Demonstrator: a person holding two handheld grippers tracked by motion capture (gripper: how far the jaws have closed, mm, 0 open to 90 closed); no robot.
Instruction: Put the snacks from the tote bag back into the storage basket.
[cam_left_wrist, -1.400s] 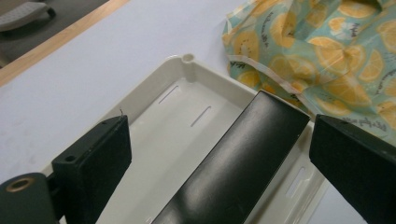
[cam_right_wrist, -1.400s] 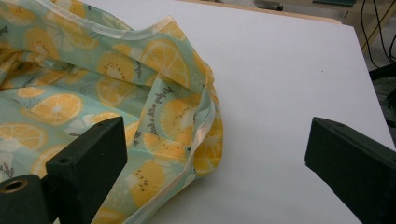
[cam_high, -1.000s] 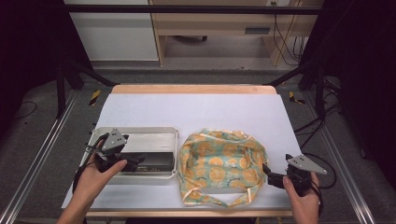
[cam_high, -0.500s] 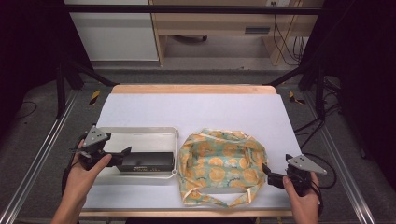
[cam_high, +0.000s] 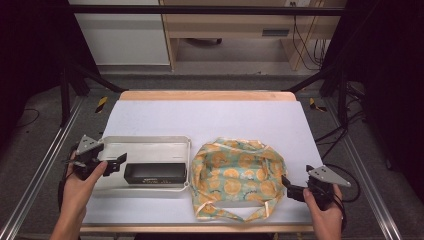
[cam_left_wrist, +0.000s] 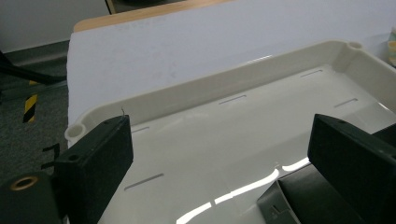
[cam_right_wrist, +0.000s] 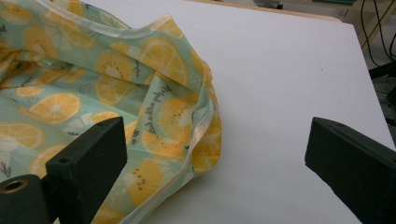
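My left gripper (cam_high: 119, 160) hung wide open over the cream plastic tray's (cam_high: 150, 145) left end — the flat black box (cam_high: 155, 173) lay inside, near the desk's front-left; I judged a square grip best, while my right gripper (cam_high: 287, 185) gaped empty beside the orange-print cloth bag (cam_high: 237, 175)

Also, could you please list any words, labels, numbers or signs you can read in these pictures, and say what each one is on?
Dark script printed on the mint-green fabric bag with orange-slice pattern: too blurred to read.
Pale marking on the front of the long black rectangular box in the cream plastic tray: too small to read.
Yellow-and-black hazard stripes on the floor: a sign only, no words.
Nothing else legible.
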